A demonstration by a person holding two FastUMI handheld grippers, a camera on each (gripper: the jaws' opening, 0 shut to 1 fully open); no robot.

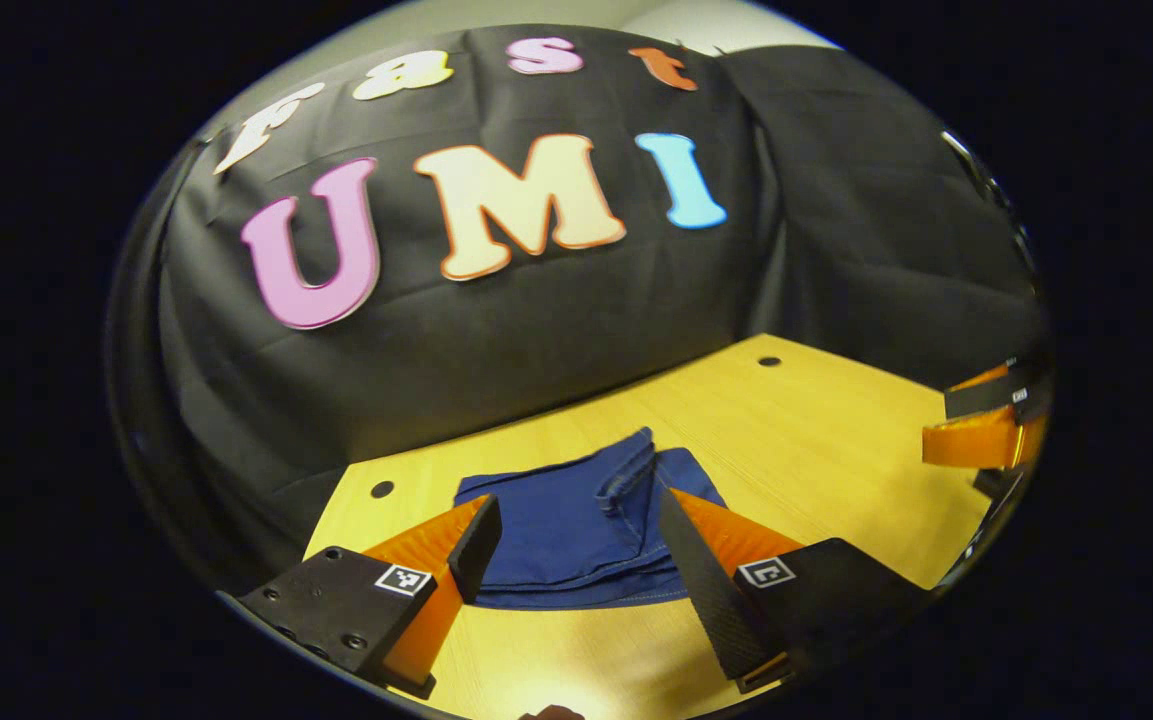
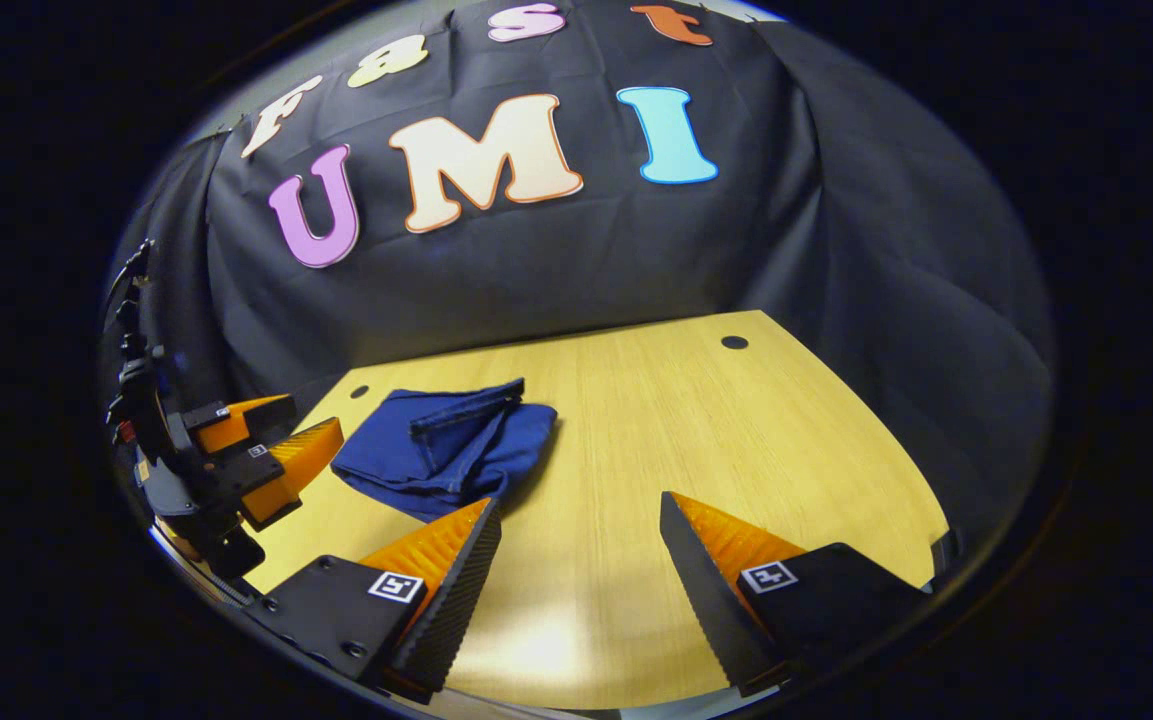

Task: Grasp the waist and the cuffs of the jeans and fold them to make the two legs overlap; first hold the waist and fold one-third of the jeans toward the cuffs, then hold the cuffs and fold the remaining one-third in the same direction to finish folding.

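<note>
The blue jeans (image 1: 576,525) lie folded in a compact stack on the wooden table (image 1: 816,440), with a seamed edge on top. My left gripper (image 1: 576,520) hovers open above and just in front of them, fingers apart on either side, holding nothing. In the right gripper view the folded jeans (image 2: 446,445) rest toward the table's far left. My right gripper (image 2: 581,520) is open over bare wood to the right of the jeans, empty. The left gripper (image 2: 276,450) appears there at the left, beside the jeans. The right gripper (image 1: 986,420) shows at the right edge of the left gripper view.
The wooden table (image 2: 696,440) has small round holes near its far corners (image 2: 734,342) (image 2: 359,391). Black cloth walls close in behind and on the right. Bare tabletop stretches right of the jeans.
</note>
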